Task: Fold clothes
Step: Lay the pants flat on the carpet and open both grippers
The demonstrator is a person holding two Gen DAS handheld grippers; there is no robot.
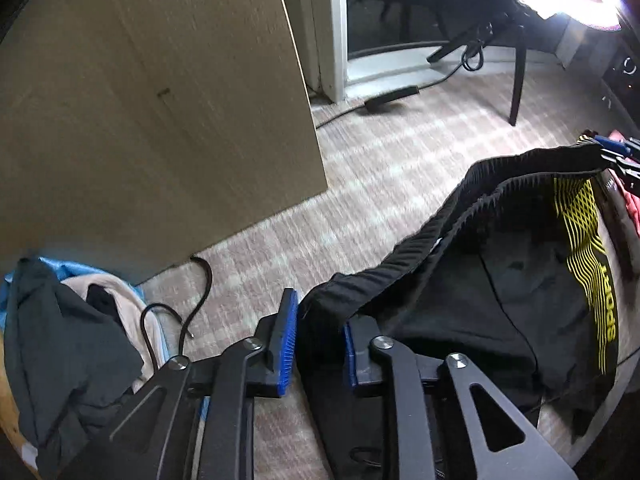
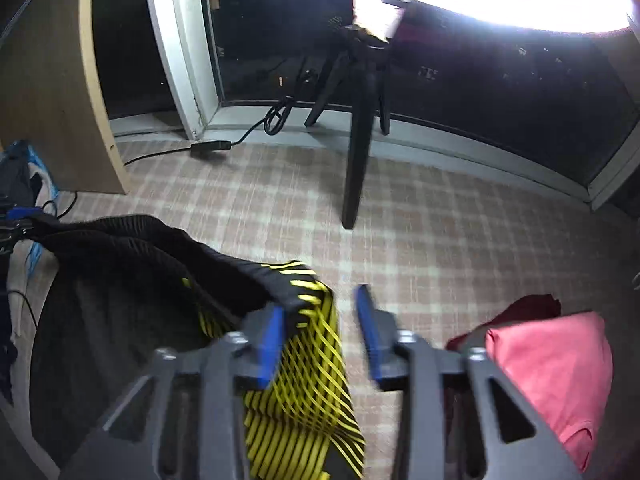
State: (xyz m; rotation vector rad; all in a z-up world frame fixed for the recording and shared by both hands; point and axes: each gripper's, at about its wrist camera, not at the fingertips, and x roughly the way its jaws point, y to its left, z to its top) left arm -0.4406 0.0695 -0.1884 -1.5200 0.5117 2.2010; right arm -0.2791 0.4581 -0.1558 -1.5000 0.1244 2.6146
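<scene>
There is one pair of black shorts point(image 2: 120, 312) with yellow lines, near the middle. Two grippers, the left gripper point(image 1: 320, 344) and the right gripper point(image 2: 322, 336), are near. One pink folded cloth point(image 2: 556, 372) is right. One pile of clothes point(image 1: 68, 340) is left.

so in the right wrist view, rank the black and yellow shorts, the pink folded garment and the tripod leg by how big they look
1. black and yellow shorts, by far the largest.
2. pink folded garment.
3. tripod leg, the smallest.
Apparent size only: the shorts and garment are much nearer the camera.
</scene>
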